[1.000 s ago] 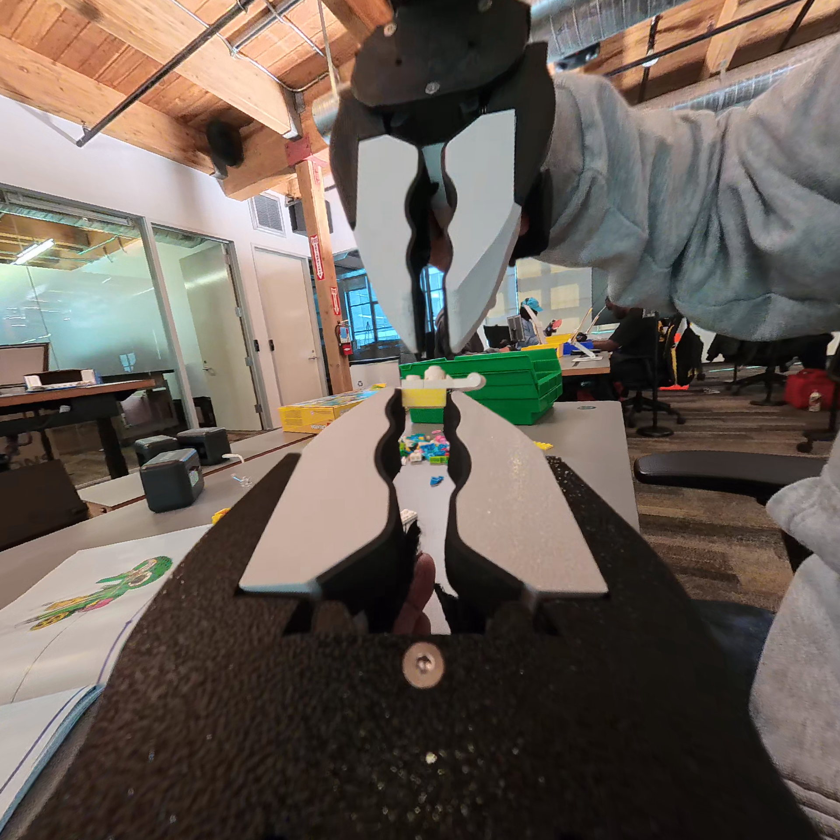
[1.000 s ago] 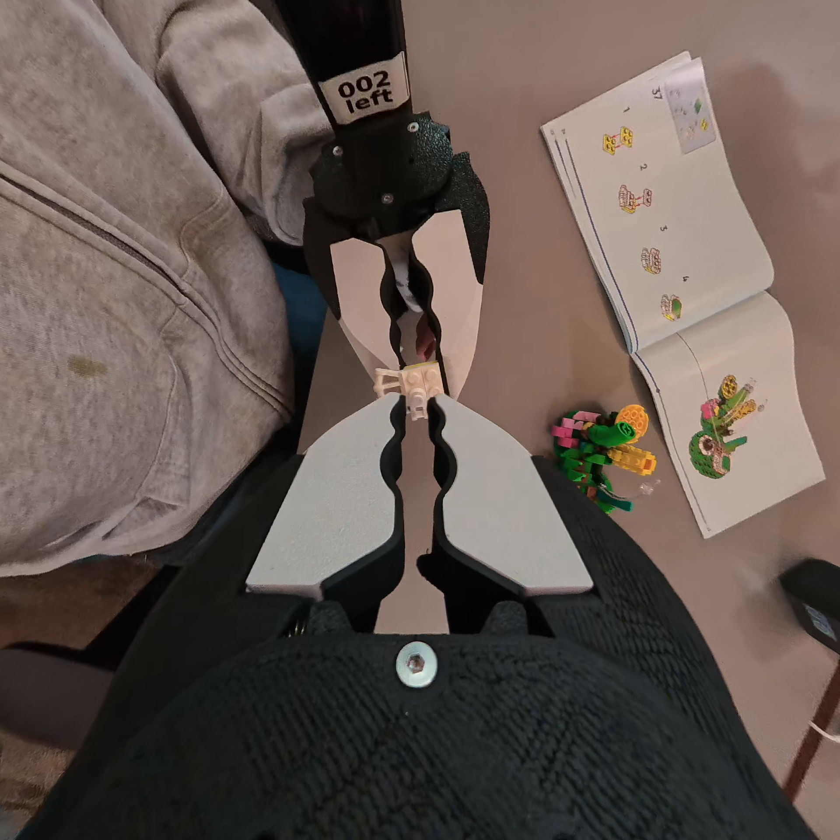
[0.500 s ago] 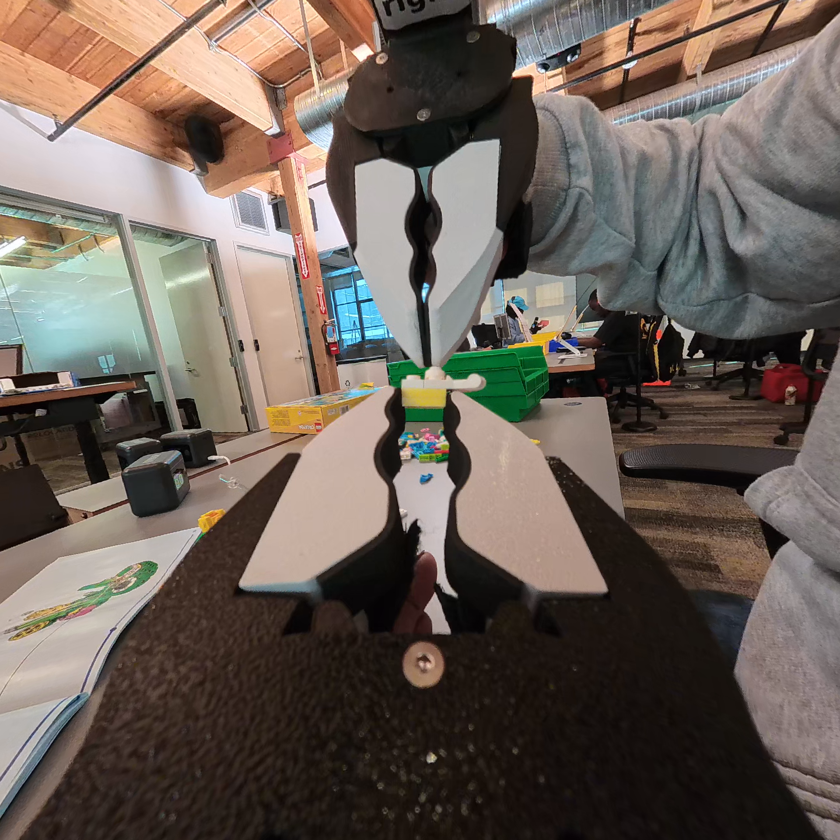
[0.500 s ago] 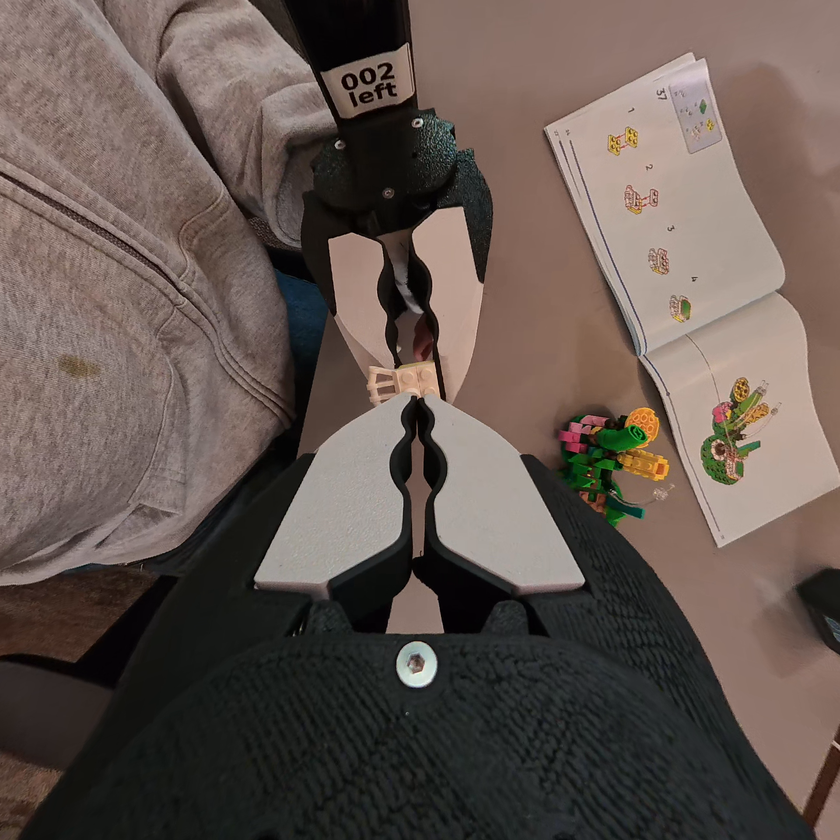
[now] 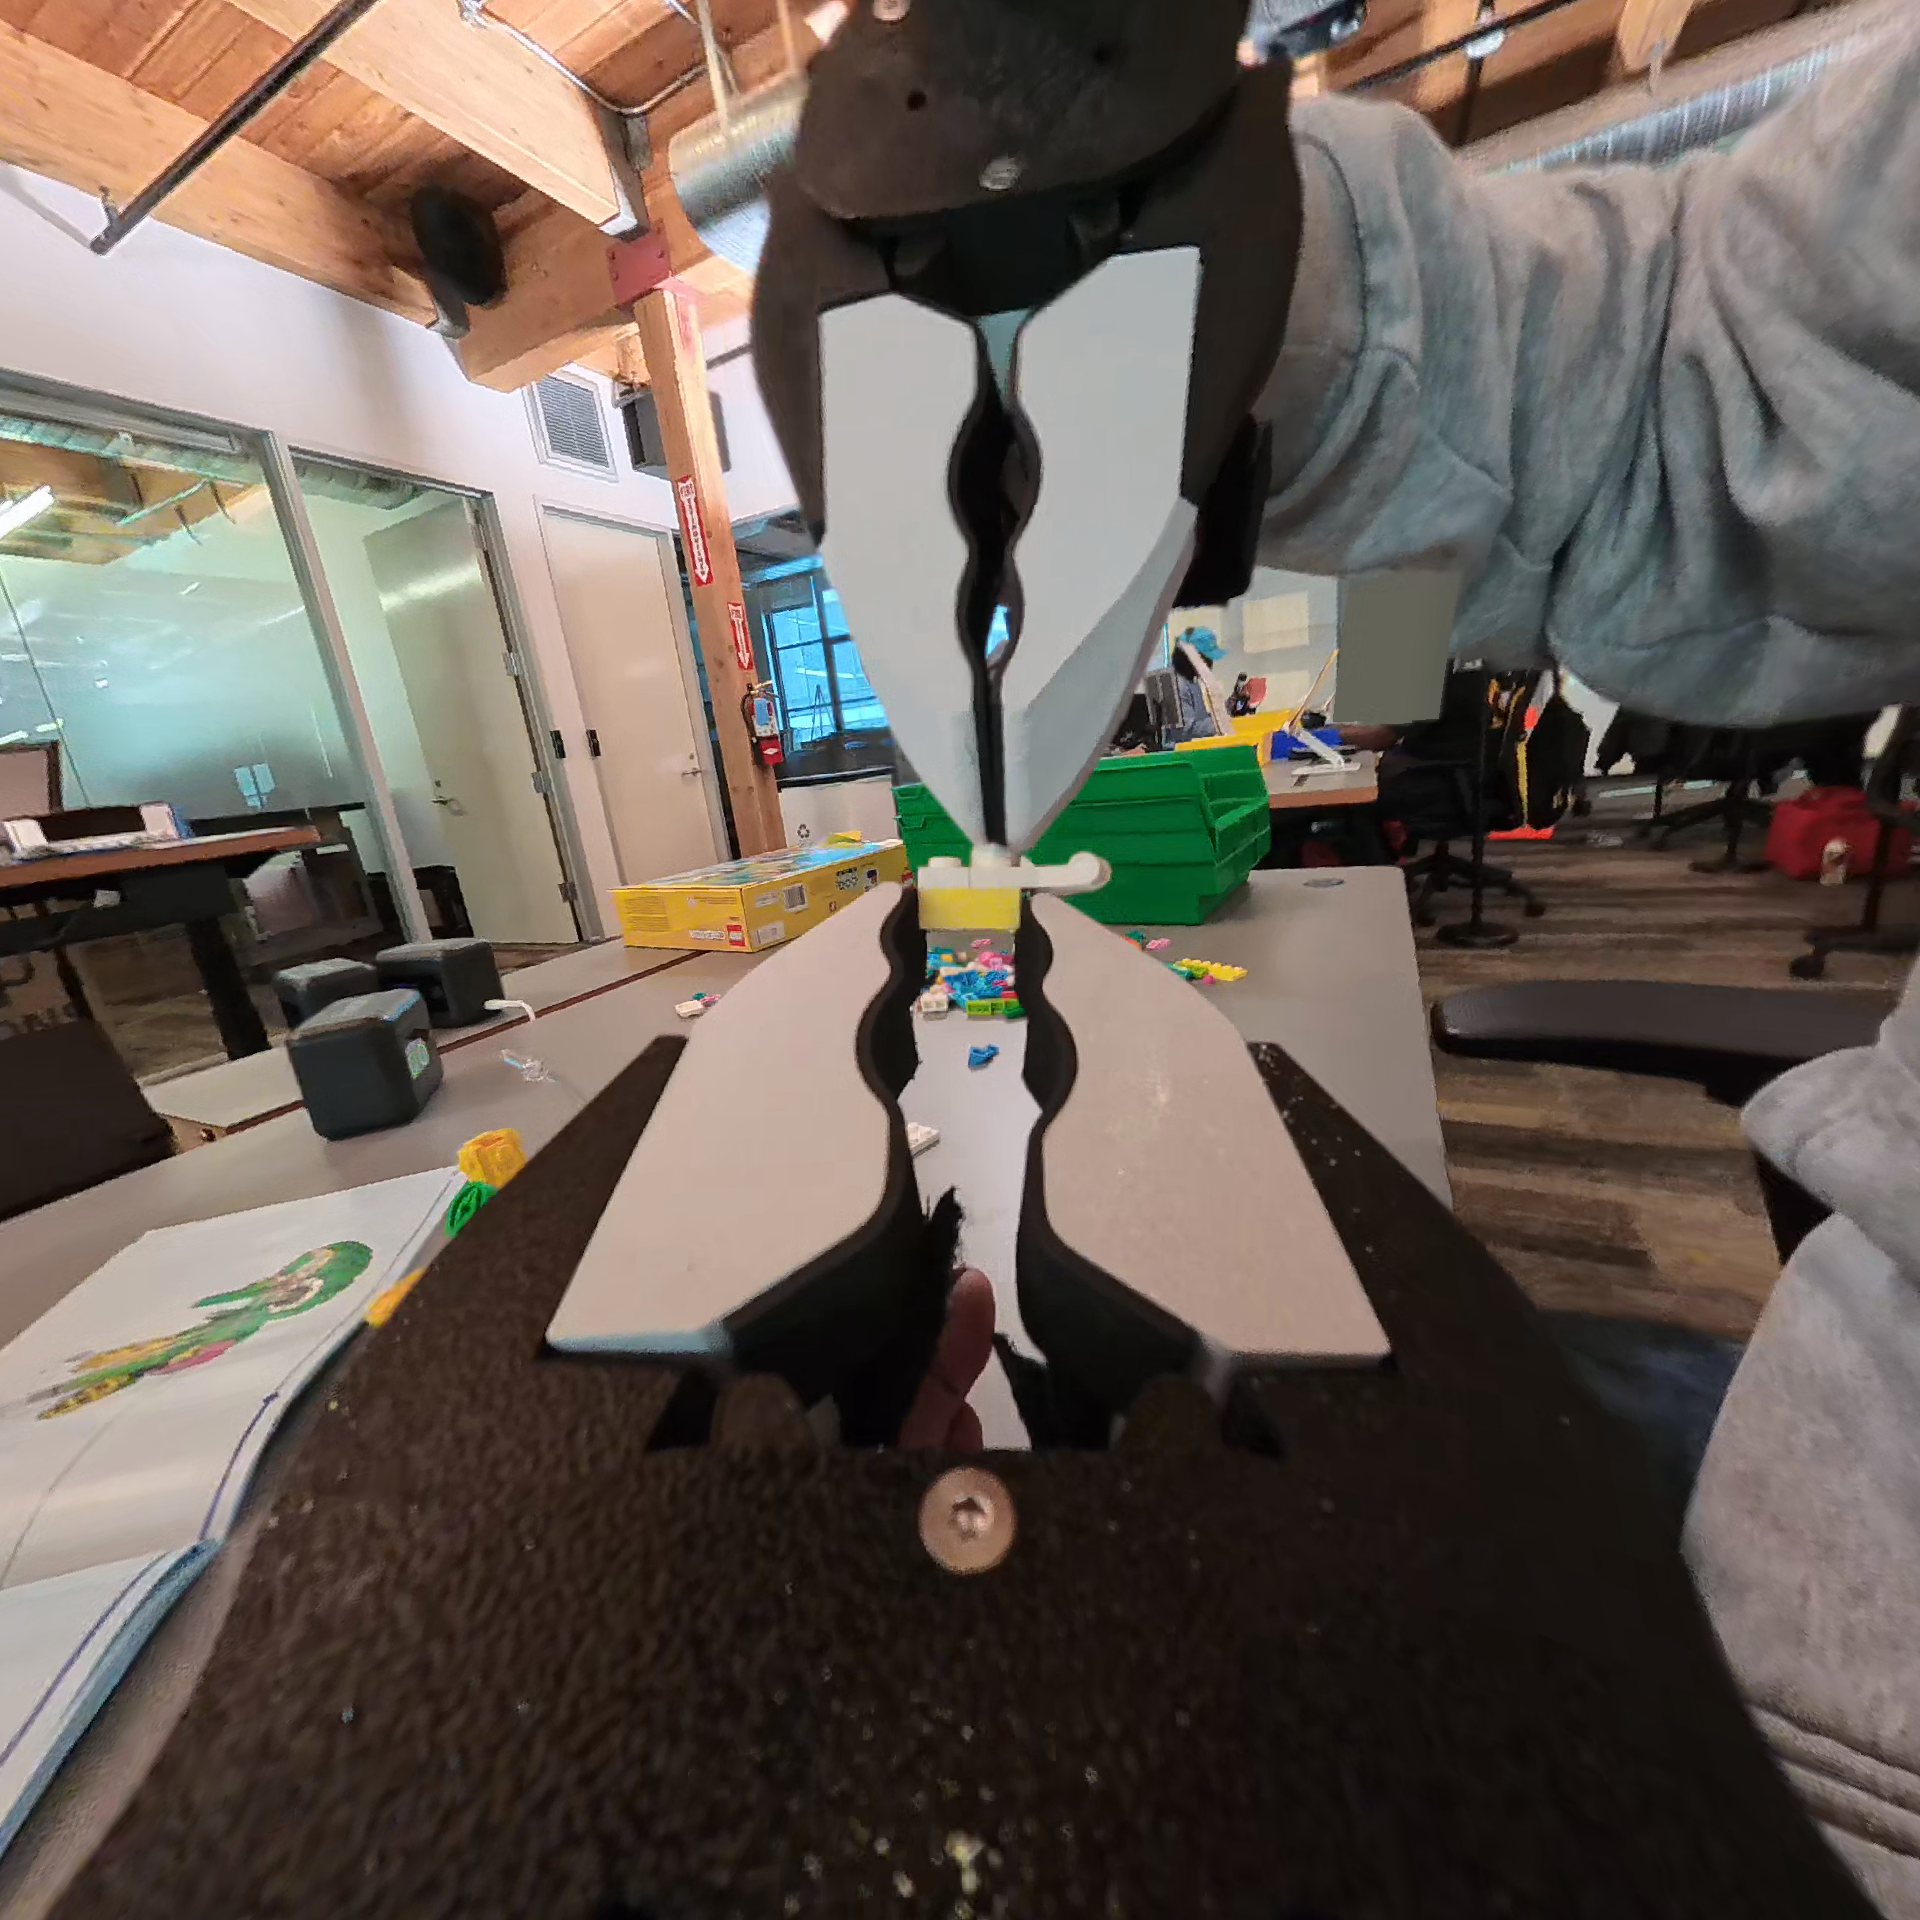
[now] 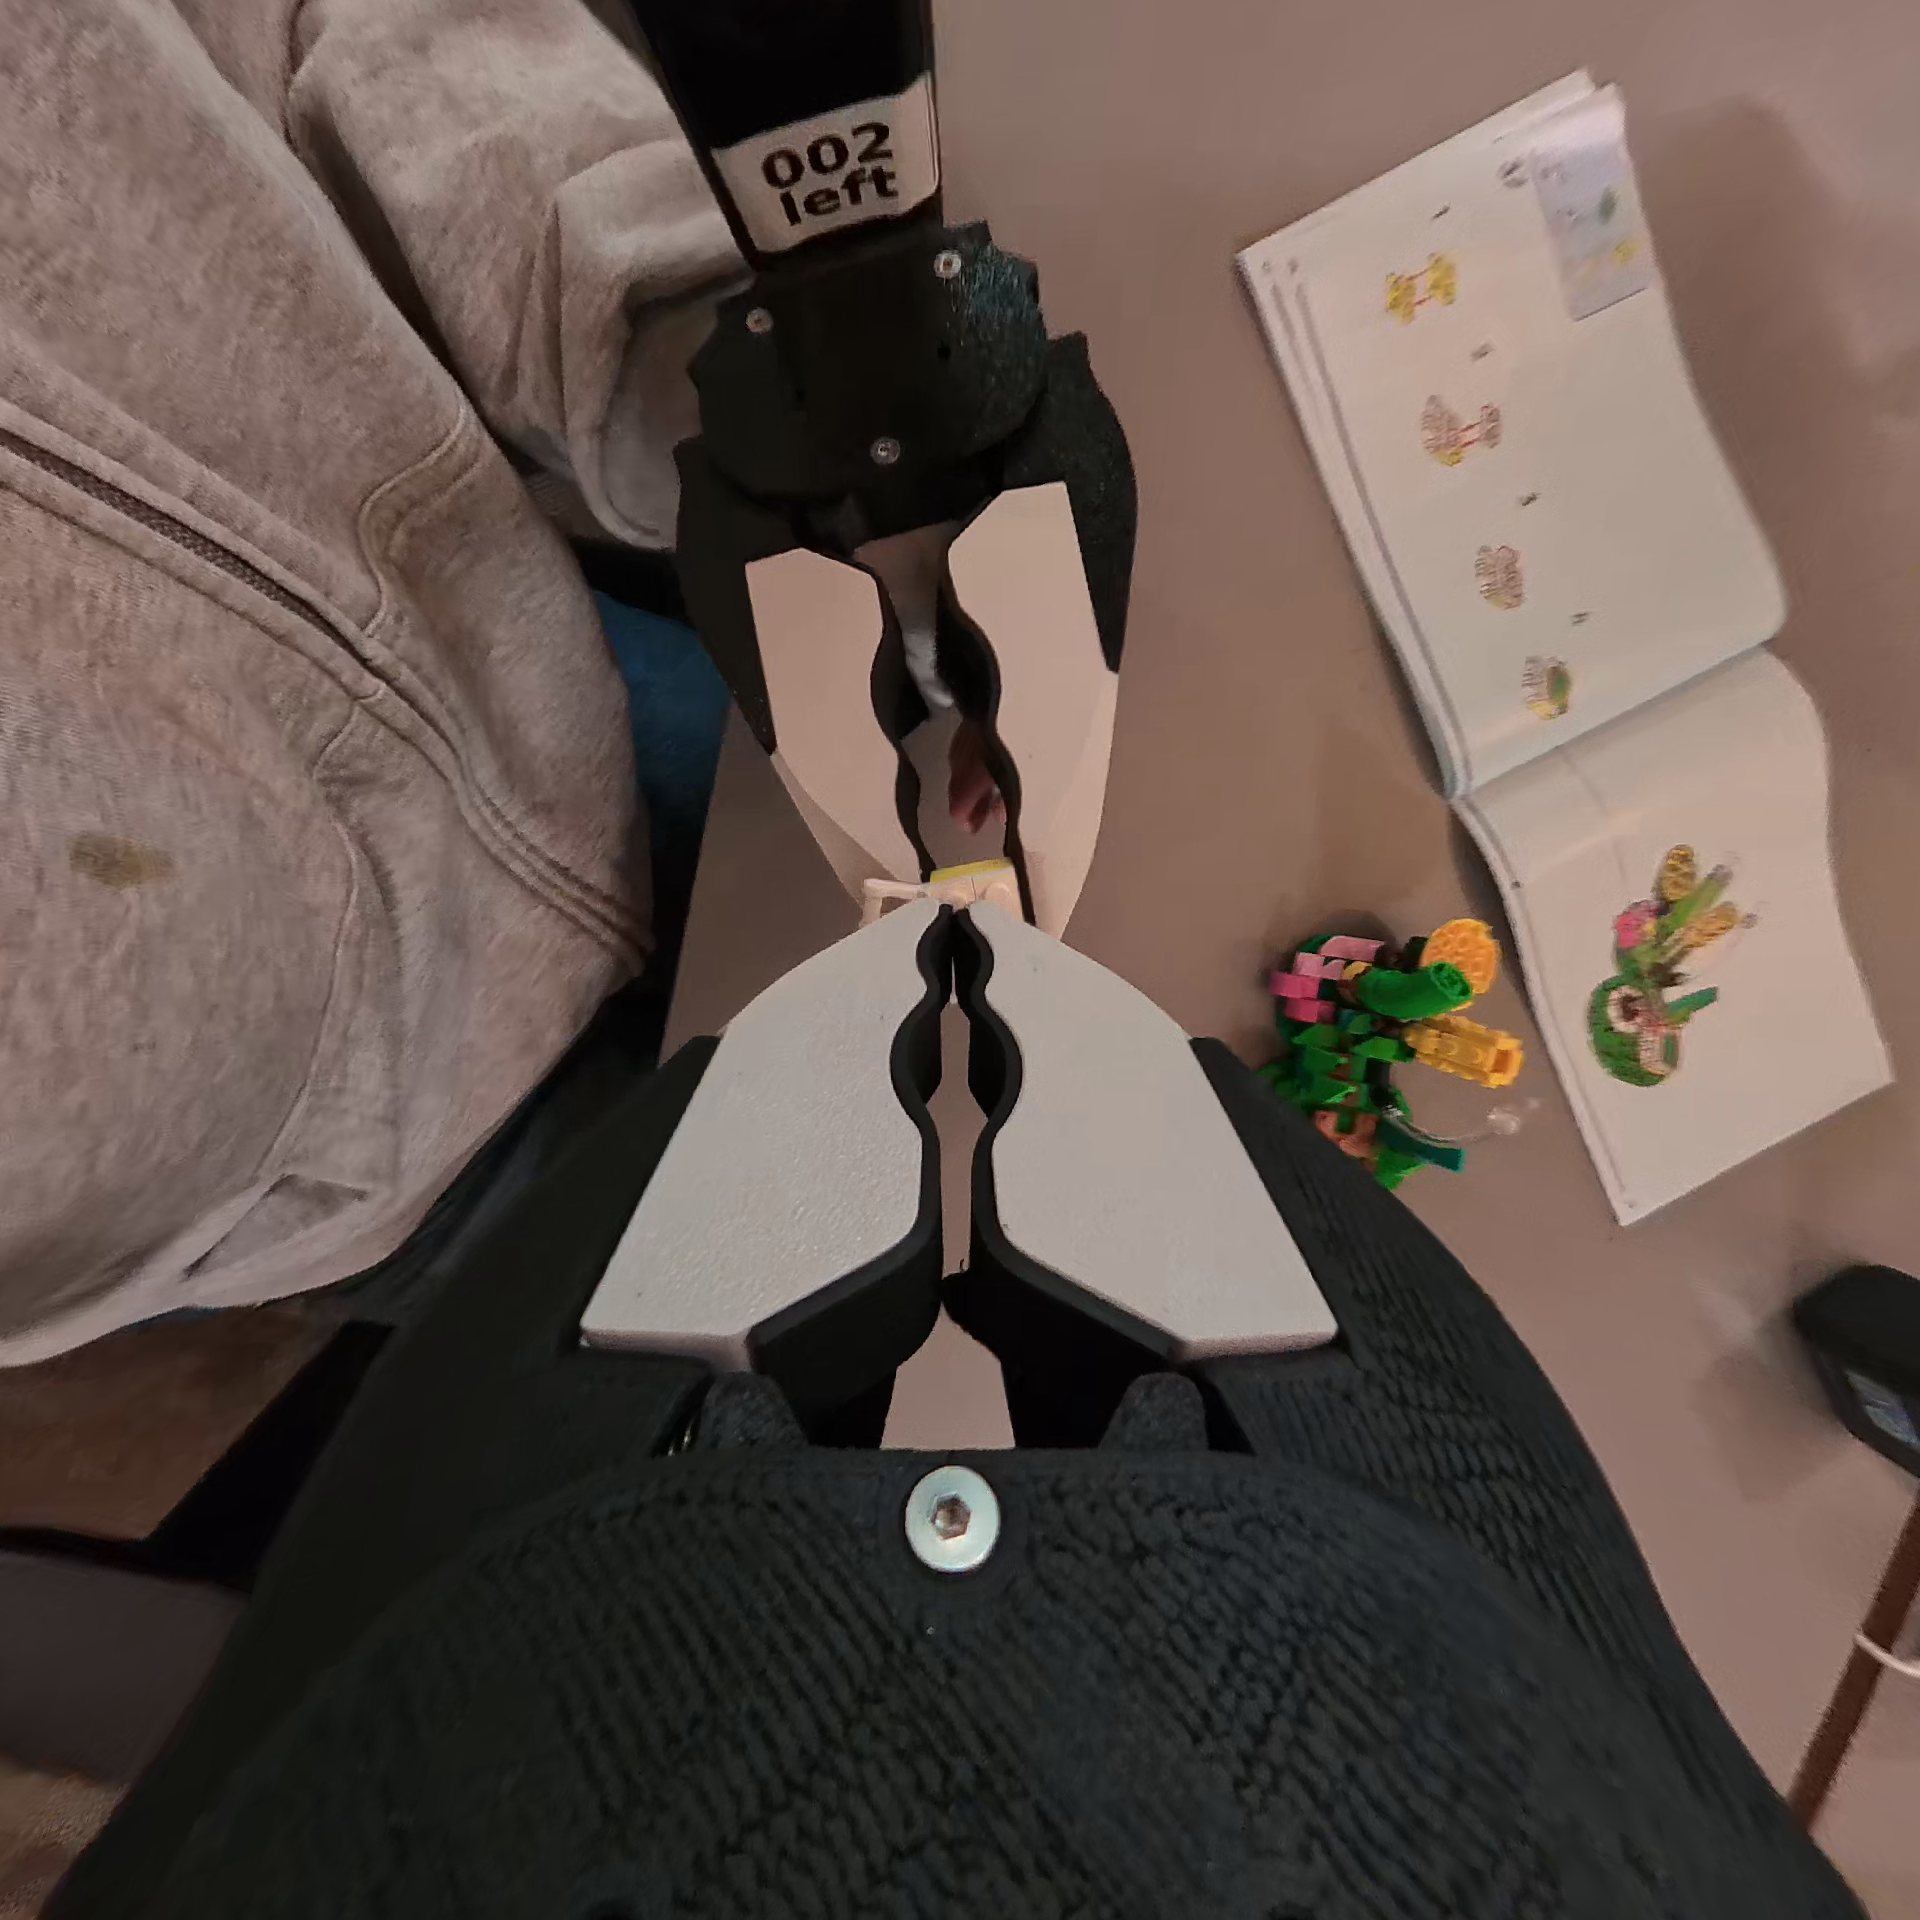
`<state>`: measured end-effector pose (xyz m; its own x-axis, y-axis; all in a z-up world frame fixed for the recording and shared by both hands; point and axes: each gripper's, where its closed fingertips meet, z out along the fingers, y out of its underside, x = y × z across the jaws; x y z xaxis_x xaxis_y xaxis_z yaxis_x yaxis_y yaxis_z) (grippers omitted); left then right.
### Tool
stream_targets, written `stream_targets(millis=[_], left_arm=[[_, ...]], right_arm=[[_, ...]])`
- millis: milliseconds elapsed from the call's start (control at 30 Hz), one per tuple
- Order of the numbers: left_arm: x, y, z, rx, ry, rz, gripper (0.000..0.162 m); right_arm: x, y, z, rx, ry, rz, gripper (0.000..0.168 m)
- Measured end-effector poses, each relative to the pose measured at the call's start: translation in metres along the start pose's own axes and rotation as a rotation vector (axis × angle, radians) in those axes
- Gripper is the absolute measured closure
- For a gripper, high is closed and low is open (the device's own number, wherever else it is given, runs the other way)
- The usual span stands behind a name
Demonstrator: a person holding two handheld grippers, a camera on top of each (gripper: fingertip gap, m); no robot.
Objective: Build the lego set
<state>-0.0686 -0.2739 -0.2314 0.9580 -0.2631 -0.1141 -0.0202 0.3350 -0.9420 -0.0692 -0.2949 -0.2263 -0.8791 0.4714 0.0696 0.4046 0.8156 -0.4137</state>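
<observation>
My left gripper (image 5: 971, 906) is shut on a small yellow brick (image 5: 968, 907) with a white plate (image 5: 1049, 873) on top, held in the air above the table edge. My right gripper (image 5: 987, 837) comes down from above, shut, with its tips touching a small white stud piece (image 5: 992, 855) on that plate. In the right wrist view, my right gripper (image 6: 954, 914) meets the left gripper (image 6: 971, 881) tip to tip at the white and yellow assembly (image 6: 971, 883). A part-built green, pink and yellow flower model (image 6: 1382, 1039) lies on the table.
An open instruction booklet (image 6: 1558, 582) lies right of the model and shows in the left wrist view (image 5: 156, 1351). Loose bricks (image 5: 966, 982), a yellow box (image 5: 758, 904) and green bins (image 5: 1143, 831) sit farther back. Dark cubes (image 5: 364, 1060) stand at left. A chair armrest (image 5: 1662, 1029) is at right. The grippers are tip to tip, or close to it.
My right gripper closed its jaws and came down until its tips met the white piece on the plate. My left gripper kept its hold on the yellow brick.
</observation>
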Motion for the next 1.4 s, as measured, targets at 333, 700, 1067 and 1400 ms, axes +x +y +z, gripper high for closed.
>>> stream_targets(millis=[333, 700, 1067, 1400], left_arm=[[-0.02, -0.033, -0.018, 0.336, 0.225, -0.724, 0.146], [-0.008, -0.04, -0.021, 0.415, 0.479, -1.026, 0.146], [-0.004, -0.035, -0.02, 0.383, 0.532, -1.094, 0.146], [0.004, -0.03, -0.017, 0.321, 0.542, -1.066, 0.146]], right_arm=[[0.017, -0.022, -0.027, 0.33, 0.584, -0.422, 0.12], [0.019, -0.04, -0.01, 0.411, 0.822, -0.519, 0.137], [0.017, -0.035, -0.002, 0.398, 0.813, -0.527, 0.153], [0.01, -0.028, -0.001, 0.361, 0.687, -0.524, 0.154]])
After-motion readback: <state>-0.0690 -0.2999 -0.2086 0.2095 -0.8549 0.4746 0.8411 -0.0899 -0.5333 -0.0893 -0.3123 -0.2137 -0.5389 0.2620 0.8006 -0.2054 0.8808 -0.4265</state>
